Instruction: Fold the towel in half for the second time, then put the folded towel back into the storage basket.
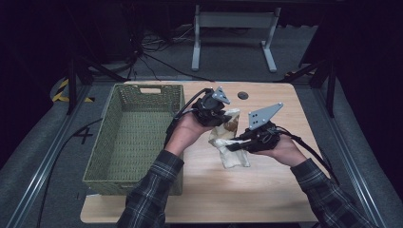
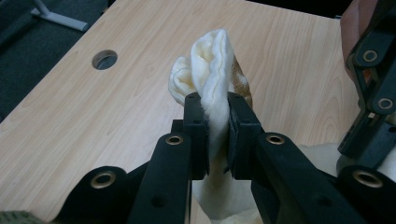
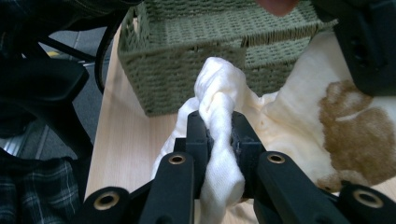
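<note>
Fingers [image 2: 195, 135] of the left gripper [image 2: 215, 109] pinch a bunched fold of the cream cloth [image 2: 212, 70]; only a thin ridge sits between the pads. Fingers [image 3: 198, 140] of the right gripper [image 3: 217, 128] clamp another twisted roll of the same cloth. In the high view the cloth [image 1: 229, 142] hangs between left gripper [image 1: 214, 111] and right gripper [image 1: 237, 145], over the table [image 1: 266, 190], lower end apparently brushing the wood, just right of the green basket [image 1: 102, 166].

Risks, as I judge them:
- Shallow bites: a pull apart could drag a fold free and drop that side.
- The trailing end could snag on the near basket rim in a carry leftward.
- Brown-patched part hangs loose; it may drape outside the basket.
- Hole in the table [image 1: 243, 95] lies farther back, no concern.
</note>
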